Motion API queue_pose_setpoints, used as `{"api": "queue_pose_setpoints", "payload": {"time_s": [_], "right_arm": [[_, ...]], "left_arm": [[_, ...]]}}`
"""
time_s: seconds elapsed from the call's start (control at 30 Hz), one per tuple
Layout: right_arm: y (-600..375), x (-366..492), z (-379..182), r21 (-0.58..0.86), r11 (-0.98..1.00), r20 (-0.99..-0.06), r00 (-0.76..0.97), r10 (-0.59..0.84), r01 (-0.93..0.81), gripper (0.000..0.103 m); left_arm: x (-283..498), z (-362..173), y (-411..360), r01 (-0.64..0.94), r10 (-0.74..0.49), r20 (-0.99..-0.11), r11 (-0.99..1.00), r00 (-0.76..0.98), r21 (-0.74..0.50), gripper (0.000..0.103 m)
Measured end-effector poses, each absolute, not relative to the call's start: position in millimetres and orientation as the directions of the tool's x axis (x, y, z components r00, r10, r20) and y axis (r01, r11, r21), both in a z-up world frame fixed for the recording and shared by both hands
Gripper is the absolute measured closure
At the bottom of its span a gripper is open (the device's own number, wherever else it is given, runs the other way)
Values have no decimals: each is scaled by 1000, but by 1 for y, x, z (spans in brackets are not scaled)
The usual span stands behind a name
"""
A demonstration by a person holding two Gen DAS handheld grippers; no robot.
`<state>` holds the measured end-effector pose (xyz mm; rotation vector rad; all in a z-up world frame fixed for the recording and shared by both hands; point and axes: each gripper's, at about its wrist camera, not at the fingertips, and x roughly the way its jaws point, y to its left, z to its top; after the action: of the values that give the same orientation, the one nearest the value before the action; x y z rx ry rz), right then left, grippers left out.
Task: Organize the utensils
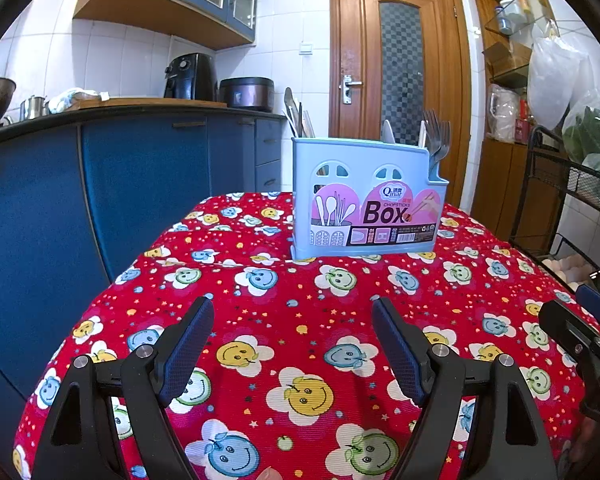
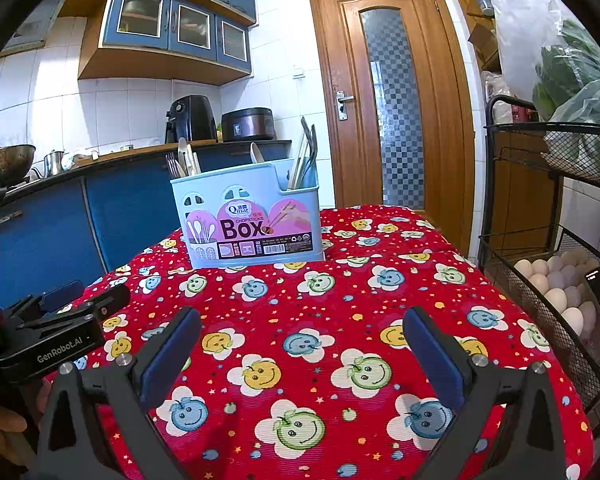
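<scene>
A light blue utensil holder (image 1: 366,200) labelled "Box" stands upright at the far side of the table; it also shows in the right wrist view (image 2: 250,218). Forks (image 1: 438,132), a spoon and chopsticks (image 1: 298,114) stick out of its compartments. My left gripper (image 1: 292,344) is open and empty, low over the red cloth, well short of the holder. My right gripper (image 2: 302,352) is open and empty, beside the left one, also short of the holder. The left gripper's body (image 2: 56,332) shows in the right wrist view.
The table has a red smiley-flower cloth (image 1: 300,320). Blue counter cabinets (image 1: 100,184) stand left with an air fryer (image 1: 190,76) and rice cooker. A black wire rack (image 2: 540,248) with eggs (image 2: 556,284) and bagged greens stands right. A wooden door (image 1: 400,76) is behind.
</scene>
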<state>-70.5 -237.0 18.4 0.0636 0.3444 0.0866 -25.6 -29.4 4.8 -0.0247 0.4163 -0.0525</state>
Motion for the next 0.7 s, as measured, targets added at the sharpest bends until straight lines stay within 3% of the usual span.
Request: {"api": "queue_pose_setpoints", "payload": {"time_s": [0.7], "right_arm": [[-237,-71,18,77,994,-335,937,95,-73,0]], "left_arm": [[-24,4,-27,52,-69,-408,997,910,-53,21]]}}
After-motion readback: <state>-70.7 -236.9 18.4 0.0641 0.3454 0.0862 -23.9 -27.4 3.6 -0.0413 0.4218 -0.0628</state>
